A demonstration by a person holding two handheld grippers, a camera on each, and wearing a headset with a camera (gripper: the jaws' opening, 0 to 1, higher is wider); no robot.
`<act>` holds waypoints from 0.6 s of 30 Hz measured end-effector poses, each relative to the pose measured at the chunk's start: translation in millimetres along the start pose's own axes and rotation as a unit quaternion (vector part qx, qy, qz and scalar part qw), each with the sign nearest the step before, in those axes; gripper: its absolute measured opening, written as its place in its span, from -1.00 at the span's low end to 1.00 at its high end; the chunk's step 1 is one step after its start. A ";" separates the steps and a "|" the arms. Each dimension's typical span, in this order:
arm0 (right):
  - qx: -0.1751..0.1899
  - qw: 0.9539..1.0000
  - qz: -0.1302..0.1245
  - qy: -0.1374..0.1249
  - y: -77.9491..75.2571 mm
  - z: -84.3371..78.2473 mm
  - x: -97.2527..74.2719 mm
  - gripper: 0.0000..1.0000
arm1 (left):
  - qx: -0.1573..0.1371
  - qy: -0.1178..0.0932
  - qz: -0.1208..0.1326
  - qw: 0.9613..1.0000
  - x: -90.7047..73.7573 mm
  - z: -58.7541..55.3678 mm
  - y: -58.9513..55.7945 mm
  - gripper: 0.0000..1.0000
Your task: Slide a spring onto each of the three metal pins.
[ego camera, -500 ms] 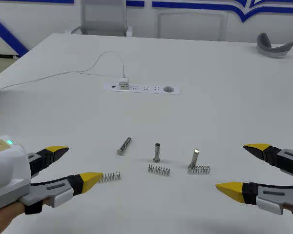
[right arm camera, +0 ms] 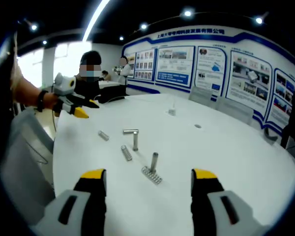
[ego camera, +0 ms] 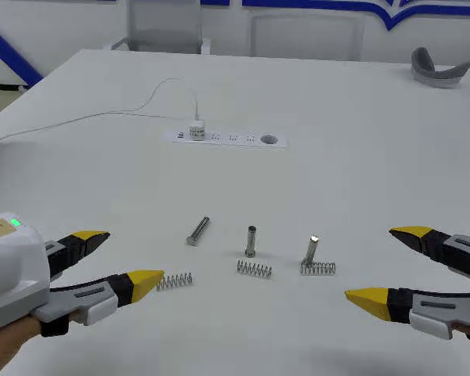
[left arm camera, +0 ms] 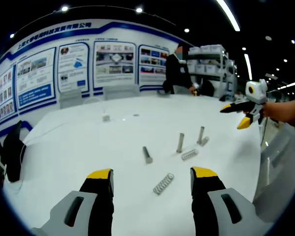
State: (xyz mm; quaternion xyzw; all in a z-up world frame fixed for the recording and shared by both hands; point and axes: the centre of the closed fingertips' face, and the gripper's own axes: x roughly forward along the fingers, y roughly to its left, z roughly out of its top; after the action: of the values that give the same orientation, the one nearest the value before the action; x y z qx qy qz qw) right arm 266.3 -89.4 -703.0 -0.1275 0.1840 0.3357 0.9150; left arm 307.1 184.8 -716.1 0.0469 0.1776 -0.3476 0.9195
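Note:
Three metal pins are on the white table [ego camera: 360, 172]. The left pin [ego camera: 198, 231] lies flat, the middle pin [ego camera: 251, 241] stands upright, and the right pin [ego camera: 312, 249] stands slightly tilted. A loose spring lies in front of each: left spring [ego camera: 175, 280], middle spring [ego camera: 254, 269], right spring [ego camera: 318, 269], which touches its pin's base. My left gripper [ego camera: 125, 257] is open, low at the left, with one fingertip just left of the left spring [left arm camera: 163, 183]. My right gripper [ego camera: 380, 264] is open to the right of the right pin [right arm camera: 154, 162], holding nothing.
A white power strip [ego camera: 227, 139] with a plugged charger and cable [ego camera: 102, 117] lies farther back. A grey curved object [ego camera: 439, 72] rests at the far right edge. Chairs [ego camera: 163, 27] stand beyond the table. A person [right arm camera: 91, 73] stands in the room behind.

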 end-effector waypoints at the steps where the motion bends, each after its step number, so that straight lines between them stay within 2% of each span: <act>1: 0.001 1.000 0.000 0.000 -0.2 -0.5 0.3 0.43 | 0.000 0.000 0.000 1.000 0.6 0.5 0.2 0.29; 10: 0.002 1.000 0.002 -0.001 1.8 0.2 2.1 0.43 | 0.003 0.000 0.003 1.000 11.8 9.5 5.2 0.26; 18: 0.006 1.000 0.002 -0.003 3.0 -1.0 3.5 0.43 | 0.016 0.018 0.000 1.000 30.3 15.5 9.1 0.23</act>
State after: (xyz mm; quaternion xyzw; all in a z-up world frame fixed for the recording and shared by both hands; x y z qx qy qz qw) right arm 266.6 -85.6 -705.8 -0.1207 0.1831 0.3370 0.9156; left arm 338.6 169.6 -712.8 0.0675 0.1882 -0.3494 0.9154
